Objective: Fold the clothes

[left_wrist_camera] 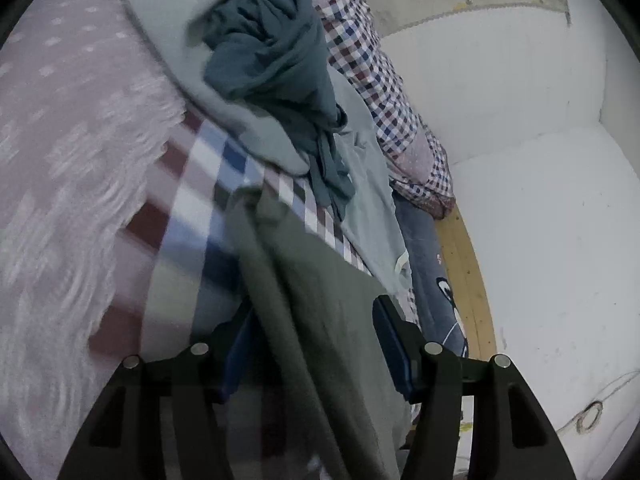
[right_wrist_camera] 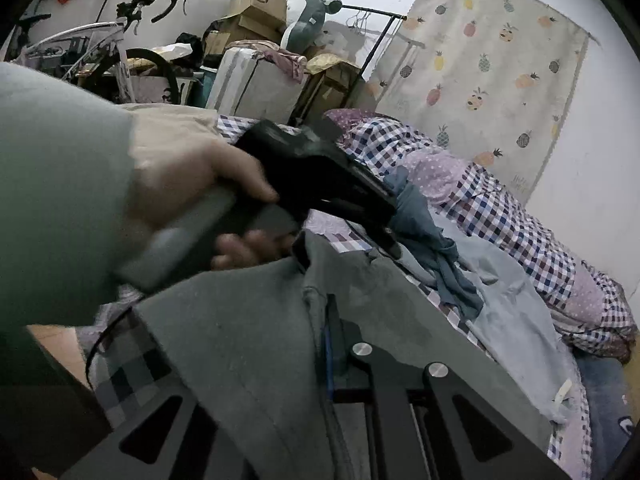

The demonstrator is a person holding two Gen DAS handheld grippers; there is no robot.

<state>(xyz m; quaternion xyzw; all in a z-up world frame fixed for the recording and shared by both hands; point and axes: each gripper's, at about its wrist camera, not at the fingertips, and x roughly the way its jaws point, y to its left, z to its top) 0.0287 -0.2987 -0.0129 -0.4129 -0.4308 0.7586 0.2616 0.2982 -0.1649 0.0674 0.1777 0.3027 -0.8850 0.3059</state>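
A grey-green garment (left_wrist_camera: 304, 272) runs up between the fingers of my left gripper (left_wrist_camera: 314, 308), which stands wide open; the cloth drapes over its left finger. In the right wrist view the same garment (right_wrist_camera: 240, 340) covers the left side of my right gripper (right_wrist_camera: 322, 312), which is shut on a fold of it beside the blue pad. A hand (right_wrist_camera: 192, 184) holds the left gripper just above the garment's raised edge. Farther along the bed, a crumpled dark teal garment (left_wrist_camera: 272, 52) lies on a pale blue-green one (left_wrist_camera: 368, 200).
The bed has a checked sheet (left_wrist_camera: 200, 184), a pink dotted blanket (left_wrist_camera: 72, 120) on the left and a bunched checked quilt (right_wrist_camera: 500, 208) along the wall. A wooden bed edge (left_wrist_camera: 464, 264) meets the white wall. Boxes (right_wrist_camera: 260, 4) and a bicycle (right_wrist_camera: 112, 40) stand beyond the bed.
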